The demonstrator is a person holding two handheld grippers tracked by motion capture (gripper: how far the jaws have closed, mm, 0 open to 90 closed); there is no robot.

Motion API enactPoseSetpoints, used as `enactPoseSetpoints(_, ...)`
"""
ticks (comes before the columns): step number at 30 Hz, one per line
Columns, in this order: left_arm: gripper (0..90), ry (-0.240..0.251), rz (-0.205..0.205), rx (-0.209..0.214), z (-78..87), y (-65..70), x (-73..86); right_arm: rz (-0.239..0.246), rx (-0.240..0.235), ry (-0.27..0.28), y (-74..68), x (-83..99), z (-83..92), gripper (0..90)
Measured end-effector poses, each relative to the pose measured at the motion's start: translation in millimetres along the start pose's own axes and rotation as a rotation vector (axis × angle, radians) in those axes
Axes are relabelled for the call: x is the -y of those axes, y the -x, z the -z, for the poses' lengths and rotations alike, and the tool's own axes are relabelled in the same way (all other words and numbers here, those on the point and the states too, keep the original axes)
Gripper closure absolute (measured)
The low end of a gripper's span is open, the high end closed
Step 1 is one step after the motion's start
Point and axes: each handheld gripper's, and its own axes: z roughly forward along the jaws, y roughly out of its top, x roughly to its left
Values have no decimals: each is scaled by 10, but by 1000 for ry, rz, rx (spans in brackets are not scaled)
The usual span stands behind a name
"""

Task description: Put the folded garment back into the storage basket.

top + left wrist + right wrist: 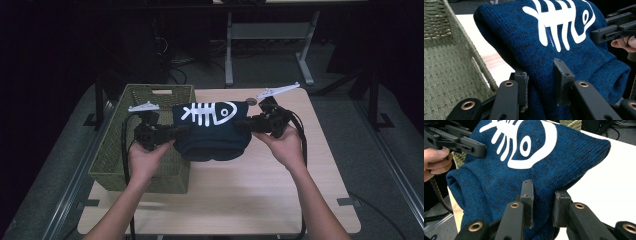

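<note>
Pinching a fold of knit between nearly closed jaws, the left gripper (541, 82) holds one side of the sweater (564, 62), and the right gripper (544, 205) holds the other side the same way, its jaws also drawn in on cloth. In the high view the sweater (212, 132) hangs folded between the two grippers, lifted off the surface (280, 190), with its left part above the near right edge of the basket (150, 135) and the rest above bare wood. The white fishbone print (209, 113) faces up.

The likeliest trouble, as I judge it, is the grip itself: each gripper has only a thin bite at the edge of a thick, soft bundle, so the weight of the sagging middle could pull the cloth out of one side and let the fold fall open. If the sweater is meant for the basket, its low-hanging underside could catch on the woven rim and drag, tipping the basket or spoiling the fold. Uneven hand motion would stretch or twist the bundle.
</note>
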Motion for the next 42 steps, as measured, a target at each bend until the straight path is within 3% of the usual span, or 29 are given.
enactPoseSetpoints(42,682,18,41,-104,499,-459,74,39,-51,-13,-302,-365,-629,742)
